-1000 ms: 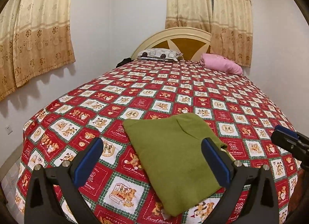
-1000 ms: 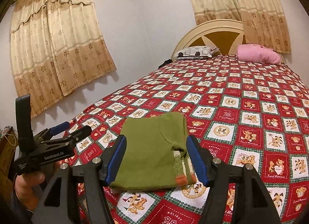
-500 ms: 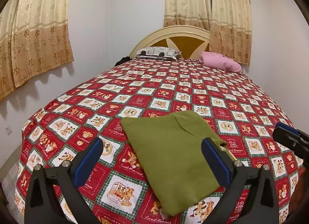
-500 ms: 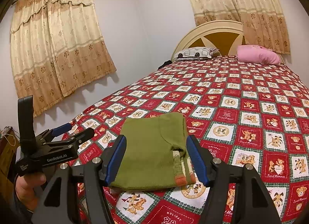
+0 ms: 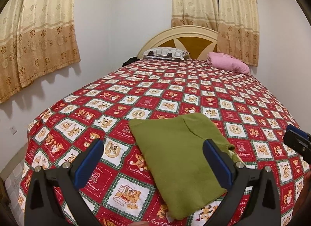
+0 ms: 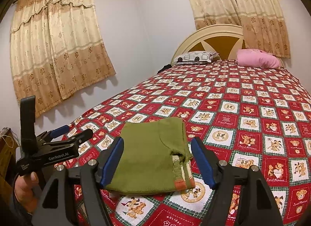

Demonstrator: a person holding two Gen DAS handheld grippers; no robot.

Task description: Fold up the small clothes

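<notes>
A small green garment lies folded flat near the foot of the bed; in the right wrist view an orange-trimmed hem shows at its near right corner. My left gripper is open and empty, held above and short of the garment. My right gripper is open and empty, also hovering just before it. The left gripper shows at the left of the right wrist view, held by a hand. The right gripper's tip shows at the right edge of the left wrist view.
The bed has a red patchwork quilt with teddy-bear squares. A patterned pillow and a pink pillow lie by the headboard. Curtains hang on the left wall. White walls close both sides.
Both grippers have drawn back and risen slightly from the garment. The garment has not moved.
</notes>
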